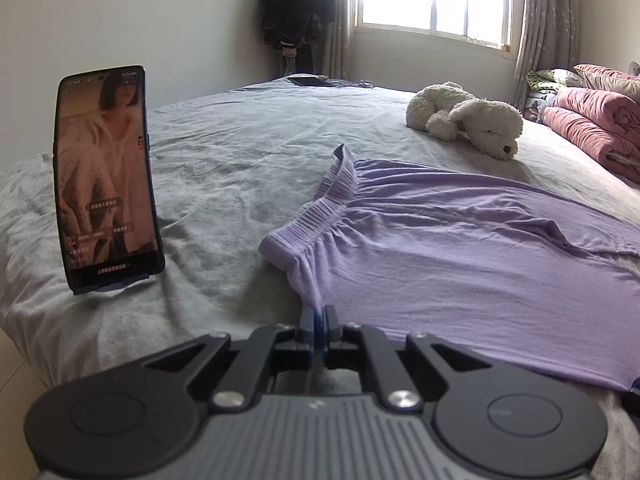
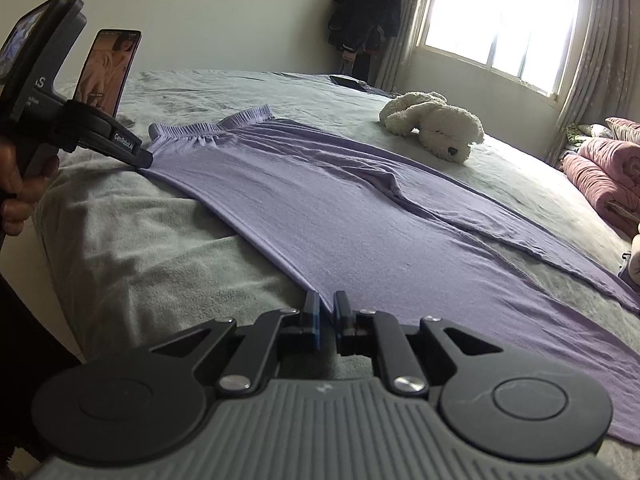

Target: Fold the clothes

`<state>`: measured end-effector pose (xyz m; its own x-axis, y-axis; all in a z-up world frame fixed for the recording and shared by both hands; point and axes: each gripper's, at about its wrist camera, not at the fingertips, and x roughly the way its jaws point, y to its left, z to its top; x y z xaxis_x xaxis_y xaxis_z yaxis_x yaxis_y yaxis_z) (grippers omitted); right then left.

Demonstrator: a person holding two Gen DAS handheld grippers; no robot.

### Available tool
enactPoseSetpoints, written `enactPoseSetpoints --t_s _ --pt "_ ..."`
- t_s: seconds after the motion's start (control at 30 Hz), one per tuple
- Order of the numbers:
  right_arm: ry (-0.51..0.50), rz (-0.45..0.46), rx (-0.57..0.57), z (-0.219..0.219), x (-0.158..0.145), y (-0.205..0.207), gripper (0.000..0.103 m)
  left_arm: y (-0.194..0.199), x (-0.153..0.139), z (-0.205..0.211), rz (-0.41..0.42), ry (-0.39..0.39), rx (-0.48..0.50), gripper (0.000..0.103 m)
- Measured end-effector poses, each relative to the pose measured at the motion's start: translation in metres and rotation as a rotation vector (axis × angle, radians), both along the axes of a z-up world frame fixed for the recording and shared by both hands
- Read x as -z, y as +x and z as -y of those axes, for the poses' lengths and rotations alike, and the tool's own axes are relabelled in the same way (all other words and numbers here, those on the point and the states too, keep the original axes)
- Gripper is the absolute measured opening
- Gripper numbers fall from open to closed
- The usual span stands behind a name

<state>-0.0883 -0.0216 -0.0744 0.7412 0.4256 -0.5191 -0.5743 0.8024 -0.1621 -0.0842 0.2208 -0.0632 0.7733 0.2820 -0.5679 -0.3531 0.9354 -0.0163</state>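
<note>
Purple trousers [image 1: 460, 248] [image 2: 340, 208] lie flat across the grey bed sheet [image 1: 224, 152], with the ribbed waistband [image 1: 320, 208] [image 2: 224, 124] at their left end. My left gripper [image 1: 319, 314] [image 2: 144, 160] is shut on the near edge of the fabric just below the waistband. My right gripper [image 2: 328, 312] pinches the same near edge further along the leg. The edge runs straight and taut between the two. A hand [image 2: 20, 188] holds the left gripper's handle. The leg ends run out of view on the right.
A phone on a stand [image 1: 108, 172] [image 2: 108, 72] stands upright at the bed's left end. A white plush dog [image 1: 468, 118] [image 2: 436, 124] lies beyond the trousers. Rolled pink quilts [image 1: 592, 128] [image 2: 600, 176] sit at the right. A dark tablet [image 1: 312, 81] rests at the far edge.
</note>
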Motion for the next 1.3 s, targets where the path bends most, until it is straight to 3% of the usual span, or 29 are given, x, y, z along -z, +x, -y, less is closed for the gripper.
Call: enactPoseSetpoints --t_s 0.03,0.1,0.3,0.47,0.57,0.67,0.83,0.97,1.1,1.3 --pt "0.028 -0.008 0.008 0.005 -0.004 0.001 0.036 -0.001 -0.002 0.001 0.001 0.005 0.004 0.017" --pt "0.09 -0.011 0.031 0.018 -0.012 0.001 0.052 -0.001 -0.005 0.006 0.011 0.018 0.02 0.037" --pt "0.106 0.019 0.18 0.053 -0.02 0.021 0.052 0.001 -0.018 0.028 0.062 0.054 0.077 0.047" --pt "0.151 -0.003 0.347 0.1 -0.015 0.049 0.052 0.013 -0.02 0.059 0.085 0.116 0.197 0.058" --pt "0.17 -0.045 0.435 0.129 -0.006 0.059 0.052 0.024 -0.013 0.072 0.041 0.125 0.281 0.063" --pt "0.178 -0.095 0.491 0.153 0.007 0.057 0.053 0.031 0.0 0.085 -0.059 0.119 0.358 0.064" --pt "0.151 -0.107 0.476 0.158 0.003 0.045 0.055 0.027 -0.005 0.081 -0.127 0.06 0.392 0.064" --pt "0.152 -0.126 0.448 0.152 -0.005 0.053 0.055 0.041 -0.014 0.068 -0.16 -0.026 0.331 0.07" --pt "0.168 -0.136 0.42 0.141 -0.013 0.063 0.056 0.052 -0.024 0.064 -0.139 -0.013 0.286 0.081" --pt "0.174 -0.132 0.373 0.116 -0.022 0.08 0.059 0.08 -0.033 0.064 -0.106 0.008 0.294 0.093"
